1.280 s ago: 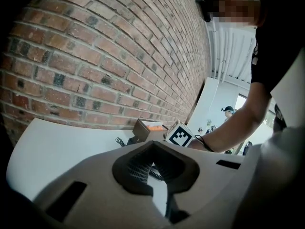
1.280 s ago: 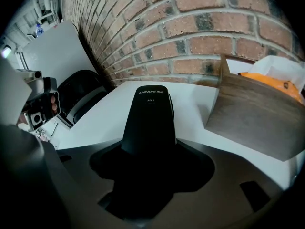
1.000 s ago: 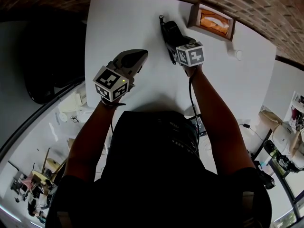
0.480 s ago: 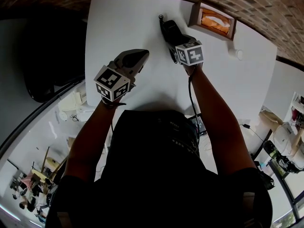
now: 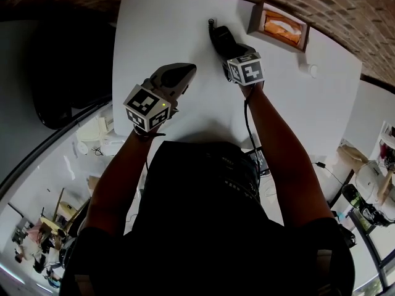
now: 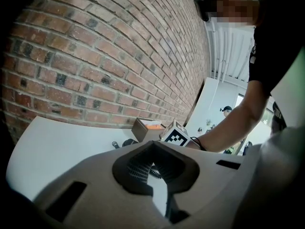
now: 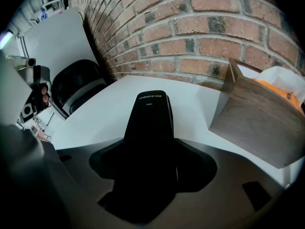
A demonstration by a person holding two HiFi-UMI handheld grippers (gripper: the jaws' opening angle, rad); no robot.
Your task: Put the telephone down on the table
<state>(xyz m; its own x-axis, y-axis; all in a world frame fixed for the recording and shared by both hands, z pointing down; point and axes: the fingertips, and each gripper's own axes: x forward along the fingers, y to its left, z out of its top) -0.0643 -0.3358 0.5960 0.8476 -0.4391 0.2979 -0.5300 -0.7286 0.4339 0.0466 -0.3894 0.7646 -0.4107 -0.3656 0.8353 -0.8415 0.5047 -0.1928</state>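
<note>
The black telephone handset (image 5: 221, 39) is at the far middle of the white table (image 5: 157, 23), and my right gripper (image 5: 228, 53) is shut on it. In the right gripper view the telephone (image 7: 150, 123) runs forward out of the jaws of the right gripper (image 7: 150, 173) just over the tabletop; whether it touches the table is hidden. Its coiled cord (image 5: 211, 23) trails toward the far edge. My left gripper (image 5: 187, 71) hovers to the left of the telephone, shut and holding nothing, and the left gripper (image 6: 151, 165) looks toward the brick wall.
A wooden box (image 5: 279, 26) with an orange and white filling stands right of the telephone by the wall. A small white object (image 5: 308, 71) lies near the table's right edge. A black chair (image 7: 76, 87) stands off the table's left side.
</note>
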